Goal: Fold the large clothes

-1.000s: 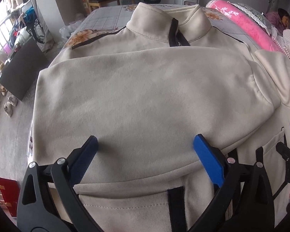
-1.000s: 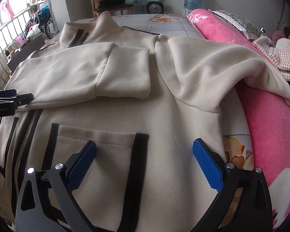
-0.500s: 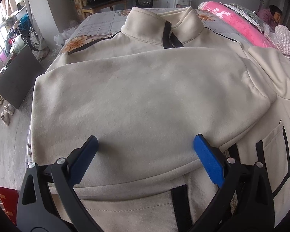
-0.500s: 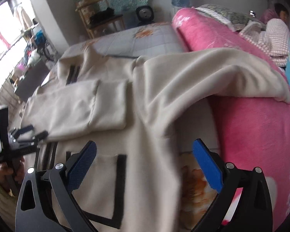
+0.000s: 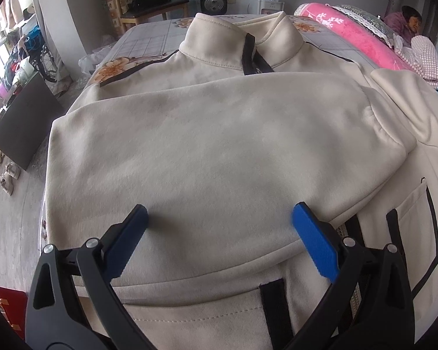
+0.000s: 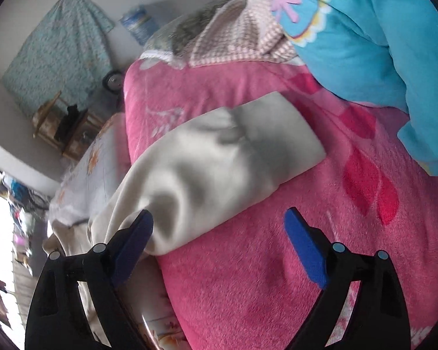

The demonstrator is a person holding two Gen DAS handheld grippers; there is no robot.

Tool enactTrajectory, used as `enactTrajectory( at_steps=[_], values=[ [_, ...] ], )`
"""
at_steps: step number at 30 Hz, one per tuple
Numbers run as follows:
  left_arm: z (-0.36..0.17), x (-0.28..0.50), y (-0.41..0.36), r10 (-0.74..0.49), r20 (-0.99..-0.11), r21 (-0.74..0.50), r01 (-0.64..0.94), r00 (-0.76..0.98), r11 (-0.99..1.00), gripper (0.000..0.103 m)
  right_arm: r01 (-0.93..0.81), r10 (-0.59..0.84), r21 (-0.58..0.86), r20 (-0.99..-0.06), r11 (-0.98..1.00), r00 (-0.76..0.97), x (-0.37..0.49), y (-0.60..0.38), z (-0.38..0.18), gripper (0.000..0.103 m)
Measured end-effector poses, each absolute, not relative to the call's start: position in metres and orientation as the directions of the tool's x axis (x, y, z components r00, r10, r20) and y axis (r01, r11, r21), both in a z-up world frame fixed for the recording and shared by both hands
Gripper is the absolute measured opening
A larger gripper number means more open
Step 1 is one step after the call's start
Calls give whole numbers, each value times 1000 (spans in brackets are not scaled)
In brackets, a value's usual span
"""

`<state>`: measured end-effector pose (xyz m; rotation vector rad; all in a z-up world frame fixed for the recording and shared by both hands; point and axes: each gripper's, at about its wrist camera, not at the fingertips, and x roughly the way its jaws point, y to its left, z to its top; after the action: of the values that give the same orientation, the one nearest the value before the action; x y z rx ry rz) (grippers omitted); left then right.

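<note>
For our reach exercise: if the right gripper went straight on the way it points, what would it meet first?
Probably the cream fleece sleeve draped over the pink plush blanket; the right gripper stands open, though depth is unclear.

left gripper: i've got it angled down, jaws wide apart
right gripper: rolled over, jaws just narrowing, nothing pinched

Sleeve on blanket

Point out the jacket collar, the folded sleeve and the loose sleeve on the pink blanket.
jacket collar (image 5: 219, 43): left wrist view, left half of the stand-up collar.
folded sleeve (image 5: 219, 145): left wrist view, middle of the sleeve across the chest.
loose sleeve (image 6: 224, 160): right wrist view, mid-sleeve on the pink blanket (image 6: 248, 277).
</note>
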<state>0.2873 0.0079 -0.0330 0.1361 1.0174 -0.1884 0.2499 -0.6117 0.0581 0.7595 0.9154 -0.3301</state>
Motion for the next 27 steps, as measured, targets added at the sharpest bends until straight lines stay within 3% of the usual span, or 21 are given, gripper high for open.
enactTrajectory(
  at_steps=[8, 14, 17, 19, 27],
  values=[
    [-33, 284, 8, -95, -839, 27, 216, 535, 976, 97, 677, 72, 524, -815, 517, 575, 268, -662, 27, 63],
    [-34, 283, 9, -100, -830, 28, 219, 548, 975, 97, 707, 18, 449, -850, 547, 526, 291, -665, 18, 53],
    [-35, 283, 8, -99, -828, 28, 217, 552, 976, 97, 708, -9, 429, -852, 561, 524, 293, -665, 19, 35],
    [-35, 283, 8, -98, -826, 29, 215, 555, 976, 97, 700, -7, 442, -843, 560, 538, 292, -665, 21, 12],
    [-36, 280, 9, -103, -817, 27, 217, 567, 976, 97, 622, -125, 413, -760, 665, 638, 289, -644, 95, 6]
  ],
)
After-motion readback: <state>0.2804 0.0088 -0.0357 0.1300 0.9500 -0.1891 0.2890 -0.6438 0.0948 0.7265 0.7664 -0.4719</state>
